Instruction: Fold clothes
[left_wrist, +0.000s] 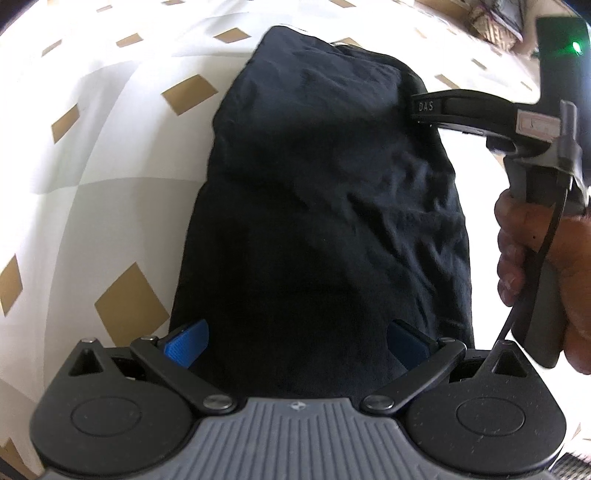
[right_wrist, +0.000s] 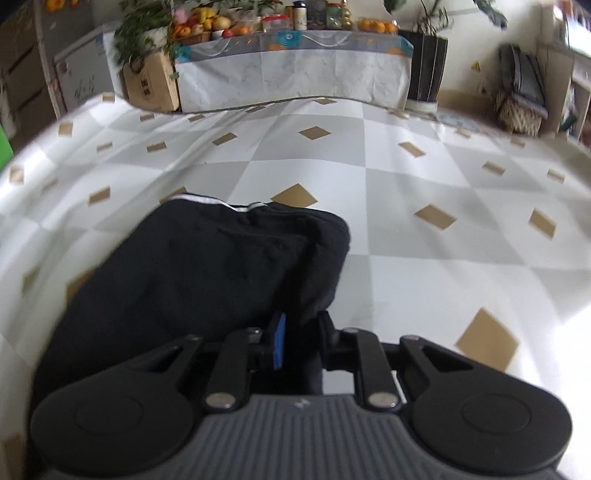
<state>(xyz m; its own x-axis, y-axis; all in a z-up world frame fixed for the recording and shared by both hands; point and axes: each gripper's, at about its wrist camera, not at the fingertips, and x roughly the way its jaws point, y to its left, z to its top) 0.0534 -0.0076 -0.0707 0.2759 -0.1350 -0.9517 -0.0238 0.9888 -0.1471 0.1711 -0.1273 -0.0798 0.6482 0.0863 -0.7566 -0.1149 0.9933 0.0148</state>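
A dark navy garment (left_wrist: 314, 203) lies folded in a long, thick bundle on the checked cloth. In the right wrist view the garment (right_wrist: 203, 266) shows a thin white stripe along its far edge. My left gripper (left_wrist: 295, 345) points steeply down over the near end of the bundle. It is open, with its blue pads (left_wrist: 186, 343) wide apart and the fabric spread between them. My right gripper (right_wrist: 303, 336) is shut on the garment's right edge, with dark cloth pinched between its narrow jaws. Seen from the left wrist, the right gripper (left_wrist: 417, 109) meets the bundle's far right side, and a hand (left_wrist: 517, 251) holds its handle.
The bed-like surface has a white and grey checked cloth (right_wrist: 406, 166) with tan diamonds that stretches far to the right and beyond the garment. Past its far edge stand a draped table with fruit and jars (right_wrist: 295, 55), a cardboard box (right_wrist: 151, 85) and a woven basket (right_wrist: 517, 110).
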